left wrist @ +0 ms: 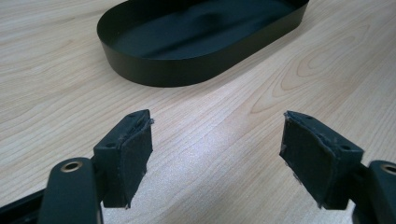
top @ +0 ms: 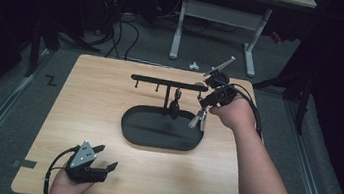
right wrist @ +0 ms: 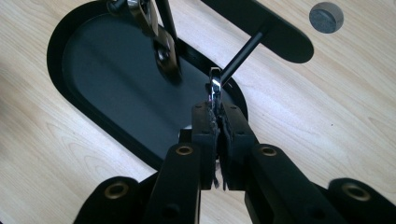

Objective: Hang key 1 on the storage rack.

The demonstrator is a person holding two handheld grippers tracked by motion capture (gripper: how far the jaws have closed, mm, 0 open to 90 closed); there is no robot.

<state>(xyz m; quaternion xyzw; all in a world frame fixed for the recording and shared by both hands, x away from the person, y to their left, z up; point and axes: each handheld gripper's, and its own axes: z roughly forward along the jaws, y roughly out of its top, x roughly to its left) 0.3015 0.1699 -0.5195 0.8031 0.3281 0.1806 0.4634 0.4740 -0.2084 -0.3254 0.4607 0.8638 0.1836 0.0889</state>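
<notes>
Two grippers are working over a pale wooden table [top: 106, 118]. The right gripper [top: 199, 118], at the far right of a black rack [top: 169, 82] in the high view, is pinching a small silver wrench [right wrist: 214, 88] with its jaws pressed together on the handle; the wrench head is poking up just past the pads, touching or nearly touching a thin peg [right wrist: 240, 53] that is sticking out from the rack's crossbar. A second wrench [right wrist: 161, 44] is hanging from the rack over the black oval tray [top: 129, 134] that forms its base. The held wrench is sitting above the tray's right end, near its rim. The left gripper [top: 104, 156] is resting at the near left of the table, well apart from the tray, with its jaws standing spread and nothing between its pads [left wrist: 135, 154]; bare wood is showing between them
</notes>
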